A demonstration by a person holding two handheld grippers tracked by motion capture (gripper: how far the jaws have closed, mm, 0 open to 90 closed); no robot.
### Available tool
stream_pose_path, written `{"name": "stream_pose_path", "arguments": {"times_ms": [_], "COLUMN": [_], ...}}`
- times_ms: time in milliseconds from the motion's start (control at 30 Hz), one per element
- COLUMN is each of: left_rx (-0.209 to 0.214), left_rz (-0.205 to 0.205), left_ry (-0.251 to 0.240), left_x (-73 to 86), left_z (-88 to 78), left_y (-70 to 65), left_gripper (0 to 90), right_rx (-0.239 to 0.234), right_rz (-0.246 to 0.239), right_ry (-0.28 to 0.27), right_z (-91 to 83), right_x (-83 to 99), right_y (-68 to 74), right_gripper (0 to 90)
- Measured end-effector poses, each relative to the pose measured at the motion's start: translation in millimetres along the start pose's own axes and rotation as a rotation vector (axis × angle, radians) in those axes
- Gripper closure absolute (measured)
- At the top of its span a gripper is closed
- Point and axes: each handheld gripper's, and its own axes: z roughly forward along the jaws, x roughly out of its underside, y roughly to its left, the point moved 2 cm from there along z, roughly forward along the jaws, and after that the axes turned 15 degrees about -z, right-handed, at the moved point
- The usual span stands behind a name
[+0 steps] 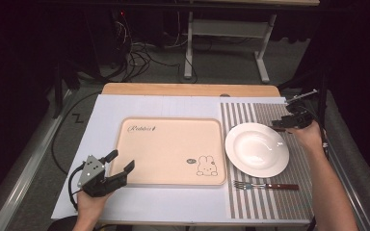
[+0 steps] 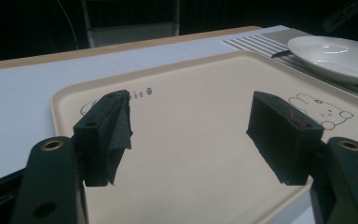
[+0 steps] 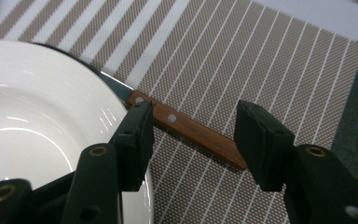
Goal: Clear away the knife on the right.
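A wooden-handled knife (image 3: pixel 191 130) lies on the striped placemat (image 3: pixel 242 60), its blade tucked under the rim of the white plate (image 3: pixel 37 116). My right gripper (image 3: pixel 193 116) hovers over the handle, jaws open on either side of it, pads not touching. In the high view that right gripper (image 1: pixel 282 124) is at the plate's (image 1: pixel 256 149) far right edge. My left gripper (image 1: pixel 122 160) stands open and empty at the front left corner of the beige rabbit tray (image 1: pixel 168 149). The left gripper (image 2: pixel 191 112) looks across the tray (image 2: pixel 191 154) toward the plate (image 2: pixel 340 56).
A fork (image 1: pixel 267 186) with a wooden handle lies on the placemat (image 1: pixel 270 207) in front of the plate. A white sheet (image 1: pixel 106 115) covers the table under tray and placemat. Beyond the table's far edge (image 1: pixel 188 89) are cables and a desk frame on the floor.
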Motion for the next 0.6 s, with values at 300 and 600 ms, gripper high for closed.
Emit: {"name": "stream_pose_path", "arguments": {"times_ms": [300, 600], "left_rx": [-0.002, -0.009], "left_rz": [-0.002, -0.003], "left_ry": [0.002, 0.007], "left_x": [0.6, 1.2], "left_z": [0.0, 0.8], "left_y": [-1.1, -1.7], "left_gripper": [30.4, 30.3], "right_rx": [-0.029, -0.04], "right_rz": [-0.013, -0.036], "right_ry": [0.082, 0.127], "right_z": [14.4, 26.0], "right_x": [-0.7, -1.1], "right_y": [-9.1, -10.4], "right_gripper": [48.1, 49.0]}}
